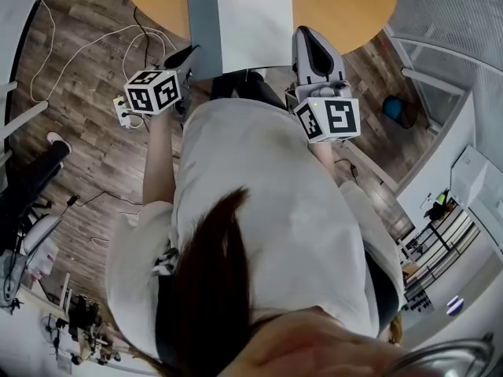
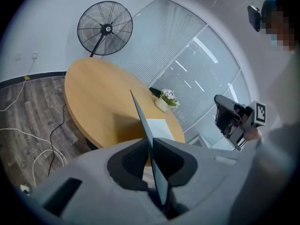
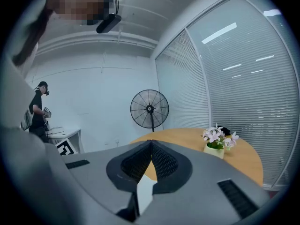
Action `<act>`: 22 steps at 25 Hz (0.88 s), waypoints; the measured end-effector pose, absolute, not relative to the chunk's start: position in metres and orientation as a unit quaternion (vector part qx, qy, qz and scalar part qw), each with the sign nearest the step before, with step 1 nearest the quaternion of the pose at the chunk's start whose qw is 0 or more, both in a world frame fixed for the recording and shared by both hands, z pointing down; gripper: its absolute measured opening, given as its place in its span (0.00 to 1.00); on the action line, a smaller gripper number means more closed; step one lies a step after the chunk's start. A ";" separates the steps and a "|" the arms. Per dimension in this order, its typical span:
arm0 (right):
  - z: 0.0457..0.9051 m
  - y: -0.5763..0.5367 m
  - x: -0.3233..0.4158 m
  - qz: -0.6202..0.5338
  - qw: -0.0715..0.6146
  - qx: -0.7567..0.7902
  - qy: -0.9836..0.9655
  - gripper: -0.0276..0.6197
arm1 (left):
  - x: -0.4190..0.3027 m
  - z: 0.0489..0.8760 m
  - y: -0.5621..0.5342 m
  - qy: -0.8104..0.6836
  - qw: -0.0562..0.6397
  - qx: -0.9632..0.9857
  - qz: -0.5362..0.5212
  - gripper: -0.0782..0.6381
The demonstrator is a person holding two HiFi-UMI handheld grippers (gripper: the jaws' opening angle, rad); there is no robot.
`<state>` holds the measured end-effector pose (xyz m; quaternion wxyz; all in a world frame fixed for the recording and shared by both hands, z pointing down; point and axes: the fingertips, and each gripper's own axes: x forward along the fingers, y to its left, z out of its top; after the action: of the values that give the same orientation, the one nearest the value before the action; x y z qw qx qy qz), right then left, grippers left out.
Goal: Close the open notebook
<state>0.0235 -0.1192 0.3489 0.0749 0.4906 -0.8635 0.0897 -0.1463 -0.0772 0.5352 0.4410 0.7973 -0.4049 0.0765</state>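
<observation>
At the bottom centre of the left gripper view, the left gripper (image 2: 151,143) is clenched on the notebook's grey cover (image 2: 144,123), which stands lifted on edge and runs up between the jaws. From the head view, this gripper (image 1: 191,56) sits at the left edge of the notebook (image 1: 253,28), which lies open near the table's (image 1: 346,6) near rim, its white page flat. The right gripper (image 1: 303,33) lies just beside the page's right edge. In its own view the right gripper (image 3: 151,143) has its jaw tips pressed together. A white sliver shows in the gap below them, and I cannot tell whether it is pinched. Further back on the table stands a flower pot (image 3: 216,143). Beyond the table's far edge is a standing fan (image 3: 149,109).
</observation>
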 end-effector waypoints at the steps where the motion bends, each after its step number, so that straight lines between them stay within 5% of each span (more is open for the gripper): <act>1: 0.349 -0.119 0.026 0.091 0.071 0.493 -0.862 0.05 | -0.145 0.533 -0.078 -0.403 0.442 0.798 0.073 0.17; 22: 0.331 -0.122 0.079 0.097 0.029 0.467 -0.878 0.05 | -0.094 0.489 -0.085 -0.460 0.401 0.790 0.060 0.14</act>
<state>0.0787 -0.1223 0.3307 0.0291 0.4673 -0.8783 0.0972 -0.0936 -0.0850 0.4888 0.4008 0.7901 -0.4600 0.0599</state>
